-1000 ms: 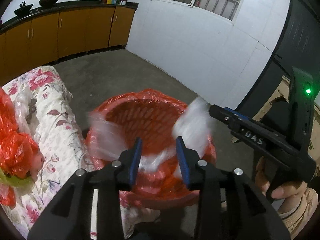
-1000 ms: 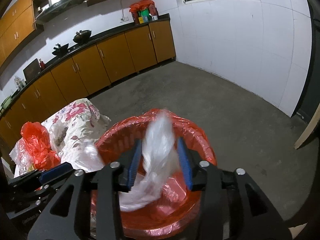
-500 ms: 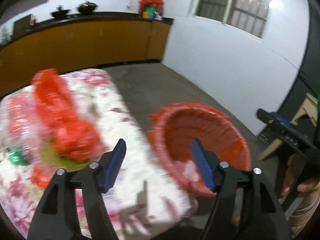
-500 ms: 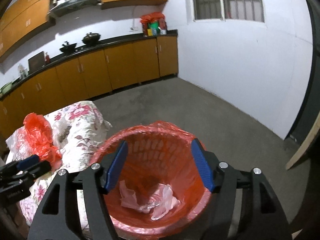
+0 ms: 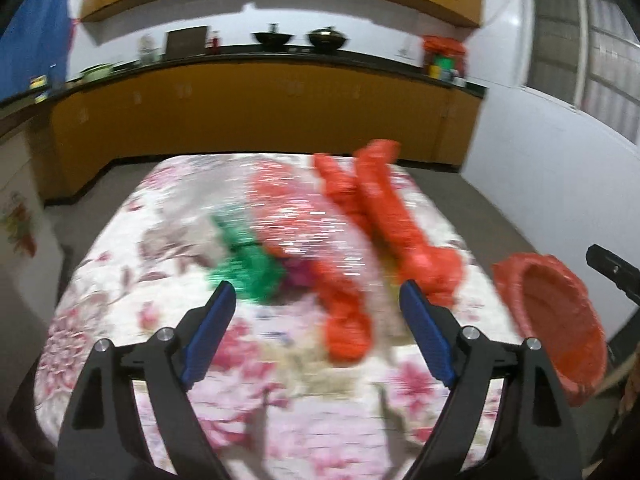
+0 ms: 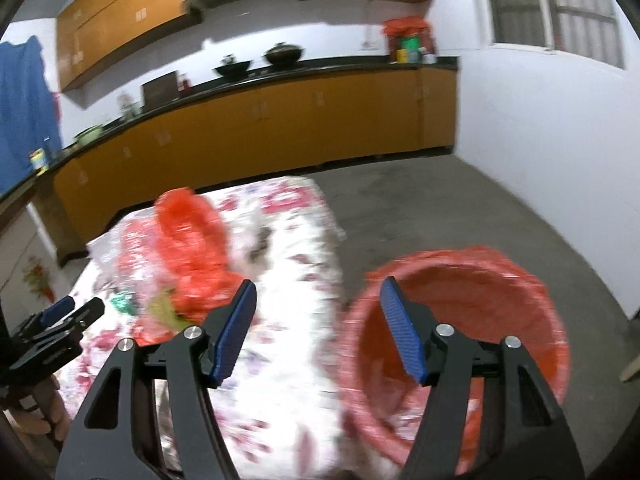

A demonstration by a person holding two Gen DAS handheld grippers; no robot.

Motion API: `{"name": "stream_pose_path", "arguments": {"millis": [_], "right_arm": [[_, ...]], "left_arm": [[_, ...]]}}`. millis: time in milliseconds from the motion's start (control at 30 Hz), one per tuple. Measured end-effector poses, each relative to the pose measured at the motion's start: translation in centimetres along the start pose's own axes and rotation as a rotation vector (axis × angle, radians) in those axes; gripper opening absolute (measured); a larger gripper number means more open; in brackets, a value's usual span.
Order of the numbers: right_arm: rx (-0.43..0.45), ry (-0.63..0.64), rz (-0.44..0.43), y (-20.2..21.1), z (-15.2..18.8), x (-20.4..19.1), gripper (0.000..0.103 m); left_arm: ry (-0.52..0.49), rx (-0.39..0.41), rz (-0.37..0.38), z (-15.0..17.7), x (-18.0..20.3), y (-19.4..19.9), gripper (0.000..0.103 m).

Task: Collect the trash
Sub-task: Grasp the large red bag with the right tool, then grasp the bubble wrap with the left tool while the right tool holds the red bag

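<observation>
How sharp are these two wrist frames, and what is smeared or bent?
Left wrist: the table and red bags are streaked by motion blur, while the left gripper, jaws opening and empty, stays crisp. Right wrist: the bin and tablecloth are smeared; the right gripper is sharp. Both views: fisheye bows the counter; the corners are vignetted.

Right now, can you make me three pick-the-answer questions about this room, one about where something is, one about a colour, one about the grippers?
1. Where is the bin?
A. On the table
B. On the floor beside the table
C. On the counter

2. What colour is the bin's liner?
A. Red
B. Blue
C. Black

3. What is between the left gripper's jaws?
A. A bottle
B. A cup
C. Nothing

Answers:
1 B, it stands on the floor at the table's edge.
2 A, red plastic wraps its rim.
3 C, the jaws are opening with only the trash pile lying beyond them.
</observation>
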State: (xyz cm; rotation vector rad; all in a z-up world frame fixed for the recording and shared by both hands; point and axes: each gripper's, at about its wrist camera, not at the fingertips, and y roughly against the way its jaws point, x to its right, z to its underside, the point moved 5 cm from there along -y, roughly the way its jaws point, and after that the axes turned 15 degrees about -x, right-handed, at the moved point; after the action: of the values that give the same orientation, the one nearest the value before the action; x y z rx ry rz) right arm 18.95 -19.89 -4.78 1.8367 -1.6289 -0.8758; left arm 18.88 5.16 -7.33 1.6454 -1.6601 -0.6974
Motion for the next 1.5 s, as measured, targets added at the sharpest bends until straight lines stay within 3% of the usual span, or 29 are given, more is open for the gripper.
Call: {"name": "stream_pose_path", "arguments": {"millis": [167,400,700,733,767,800,867,1200,1333,1500], "right_arm": [[-0.056,0.054,-0.054,-4.0,-0.8,-4.8,0.06],[-0.126,0.095,-0.07,-9.1,-1.9,-9.6,0.06],[-0.22,0.139,-0.007,-13.6,-1.3,-11.0,0.06],[-0.234,0.146,0.001,-14.0,-1.0,-10.9,0.058],[-0.251,0.151,0.005,-14.5,-0.8,-10.9,0.042],[-0.262,0.151,0.004,-14.7,-0.6,-10.7,0.035],[-0.254,0.132,-0.016,-14.4,-0.6,-10.3,0.026],[-0.11,0.081,-0.111,-7.4,-1.7,-8.5,0.024],[-0.076,0.062,-0.096,-5.5,-1.5,-7.0,0.024],[-0.072,0.044,-0.041,-5.0,-0.8,-4.9,0.024]], "left_arm": [[0.039,0.018,-0.062,-0.2,-3.4,0.1,0.083],[0.089,-0.003,-0.058,0.8,-6.3,-1.1,0.083],[0.114,-0.025,-0.02,1.5,-7.0,-2.3,0.083],[0.113,-0.027,-0.014,1.5,-6.9,-2.4,0.083],[0.112,-0.027,-0.01,1.4,-6.8,-2.5,0.083],[0.11,-0.028,-0.005,1.4,-6.7,-2.6,0.083],[0.105,-0.029,0.007,1.3,-6.4,-2.7,0.083],[0.098,-0.023,0.083,0.3,-4.5,-2.5,0.082],[0.103,-0.026,0.132,-0.8,-3.2,-2.7,0.082],[0.094,-0.062,0.176,-2.2,-1.0,-4.1,0.07]]}}
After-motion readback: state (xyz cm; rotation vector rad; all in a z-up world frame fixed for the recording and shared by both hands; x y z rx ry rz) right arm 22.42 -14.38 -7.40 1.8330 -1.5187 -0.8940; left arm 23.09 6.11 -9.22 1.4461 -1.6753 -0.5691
